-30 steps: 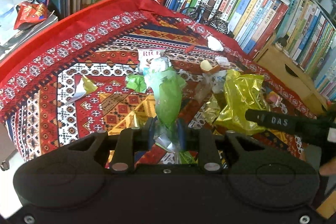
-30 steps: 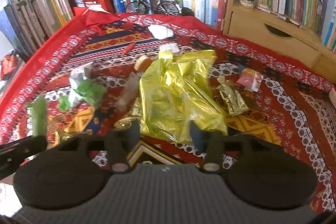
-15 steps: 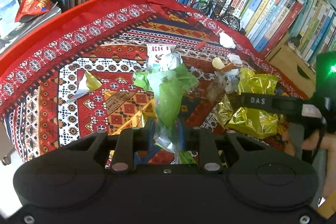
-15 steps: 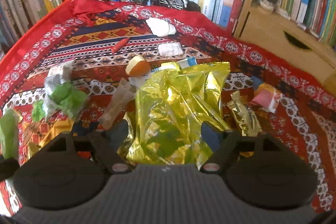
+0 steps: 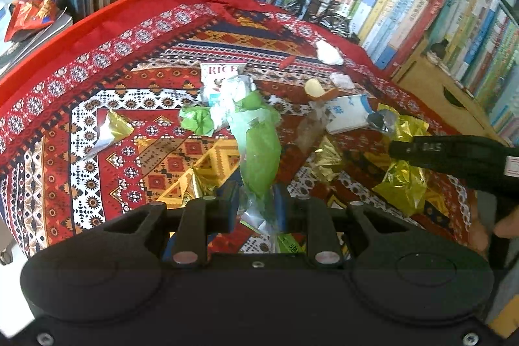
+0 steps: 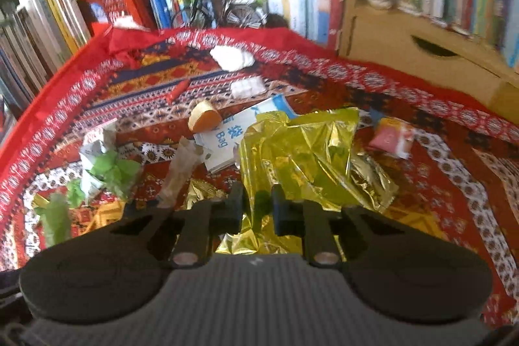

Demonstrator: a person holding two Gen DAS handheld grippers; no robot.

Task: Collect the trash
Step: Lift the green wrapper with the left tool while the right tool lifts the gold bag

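My left gripper (image 5: 256, 203) is shut on a long green plastic wrapper (image 5: 259, 151), which hangs out ahead of the fingers above the patterned red tablecloth (image 5: 97, 60). In the right wrist view my right gripper (image 6: 258, 206) is closing its jaws on the near edge of a crumpled yellow foil bag (image 6: 301, 151), and the pads pinch the foil. The same yellow foil bag (image 5: 402, 180) shows at the right of the left wrist view, under the other tool's black body (image 5: 454, 154).
Loose litter lies on the cloth: a rice packet (image 5: 222, 70), a white tissue (image 6: 232, 57), a white-and-blue bag (image 6: 233, 132), a gold wrapper (image 5: 110, 128), a pink packet (image 6: 391, 137). Books line the back, and a wooden drawer box (image 6: 421, 54) stands at the right.
The right jaws went from wide apart to pinched on the yellow foil bag, which has bunched up and uncovered the white-and-blue bag. The left gripper kept its hold on the green wrapper.
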